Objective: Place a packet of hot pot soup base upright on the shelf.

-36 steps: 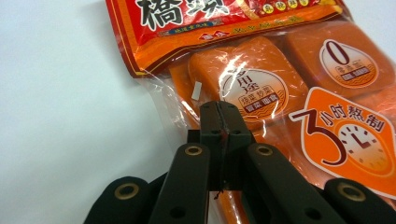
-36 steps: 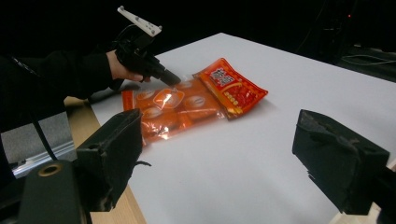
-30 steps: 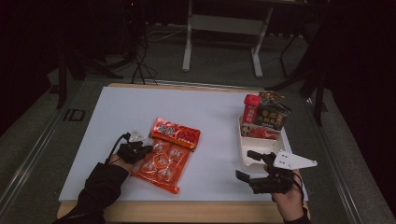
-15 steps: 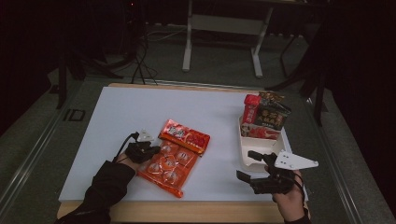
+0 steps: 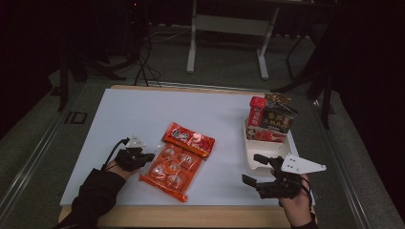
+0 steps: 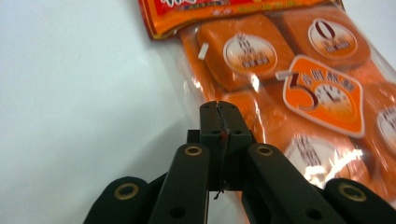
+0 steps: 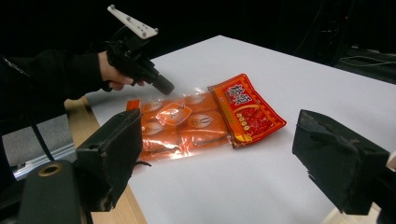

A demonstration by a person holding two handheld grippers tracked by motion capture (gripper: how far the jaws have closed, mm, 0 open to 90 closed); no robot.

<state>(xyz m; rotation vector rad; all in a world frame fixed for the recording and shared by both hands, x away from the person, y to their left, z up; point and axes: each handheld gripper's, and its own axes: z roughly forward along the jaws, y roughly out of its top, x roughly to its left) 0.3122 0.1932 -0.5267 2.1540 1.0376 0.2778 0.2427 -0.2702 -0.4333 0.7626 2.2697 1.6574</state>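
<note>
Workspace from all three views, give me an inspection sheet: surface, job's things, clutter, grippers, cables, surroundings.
Surface: white board on a wooden table, bare around the items.
Job's things: orange snack bag lying flat, its clear edge pinched by the left gripper.
Clutter: white tray at the right edge, with red and dark snack packs standing at its far end.
Grippers: left gripper shut on the bag's edge; right gripper open, near the tray, holding nothing.
Cables: black cable looping from the left gripper; more on the floor beyond.
Surroundings: dark room, grey floor, white stand legs behind the table.
</note>
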